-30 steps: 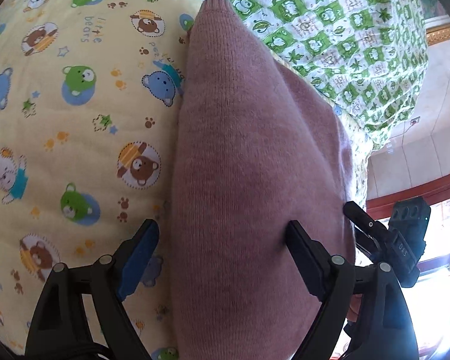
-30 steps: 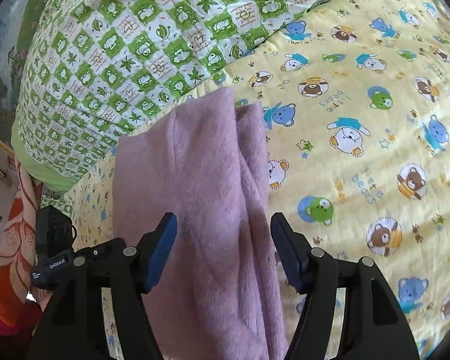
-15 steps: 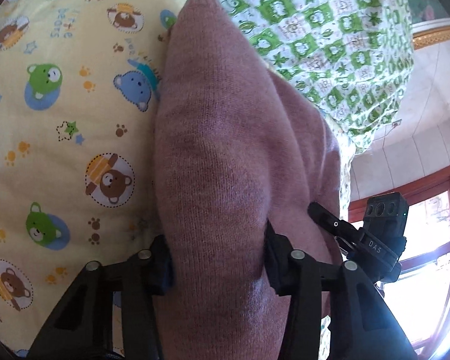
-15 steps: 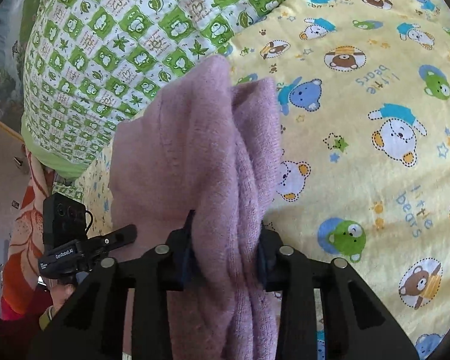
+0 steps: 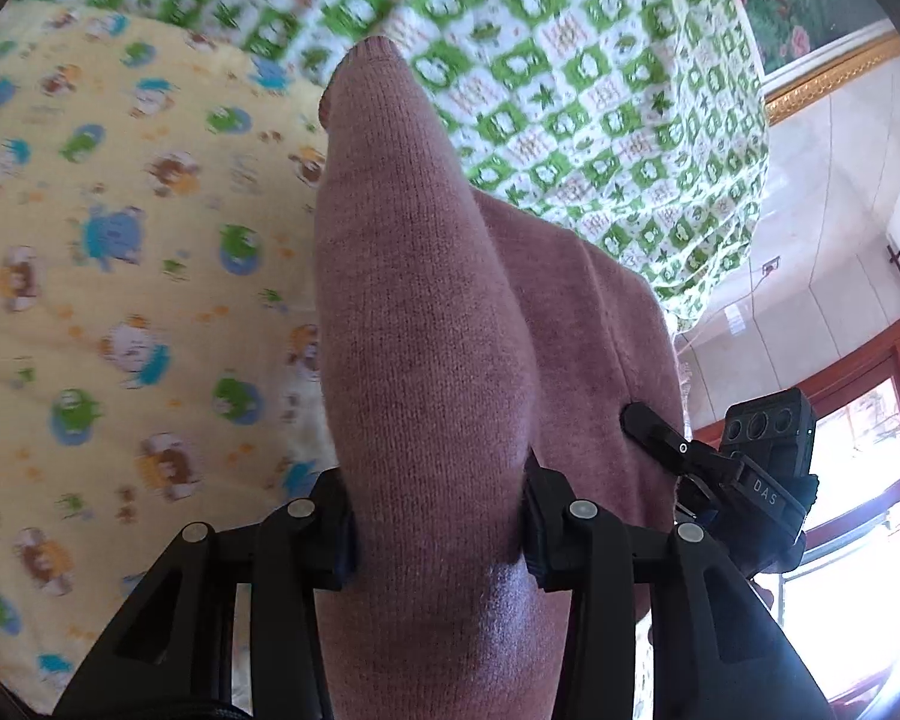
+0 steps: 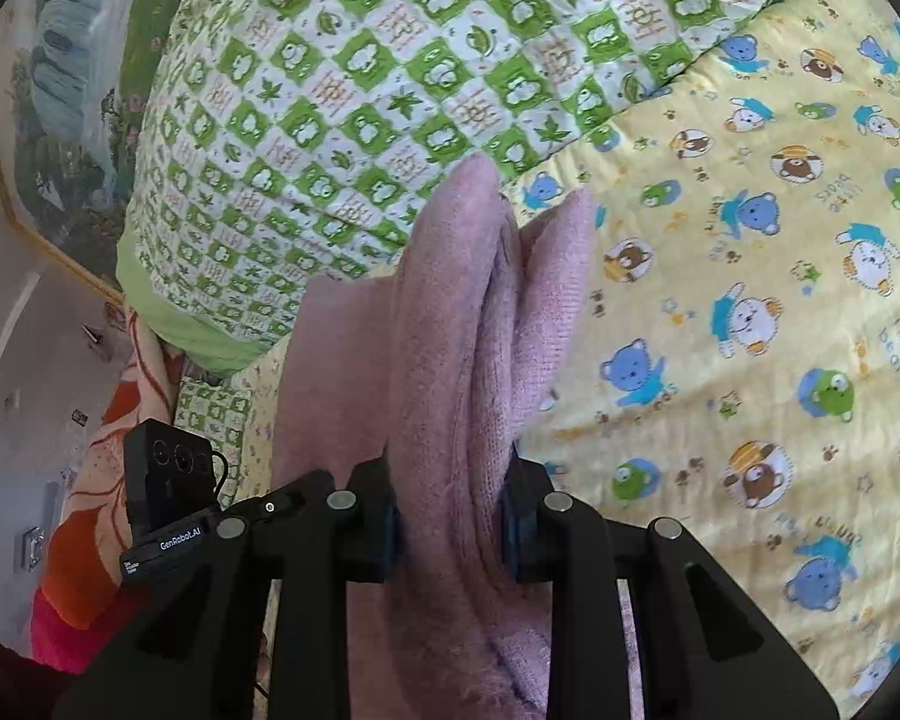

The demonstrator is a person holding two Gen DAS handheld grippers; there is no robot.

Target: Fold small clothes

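Sweater [image 5: 426,324] is the whole story here: the pink knit is pinched at its near edge by both sets of tongs, and its long axis runs straight out ahead of each pair, away toward the green checked quilt [image 5: 570,60]. Left gripper [image 5: 438,516] has just been closing and is now clenched on a thick rounded roll of knit, with the rest of the garment spreading off to its right. Right gripper [image 6: 450,516] has also just been closing and is clamped on a bunched, creased edge, with the body of the sweater off to its left. So the cloth hangs between the two, over the yellow bear-print blanket [image 6: 750,360] (can't tell how much of it is off the bedding). Neither hand is nearer; I'd guess the fold goes forward, near edge toward the far tip.
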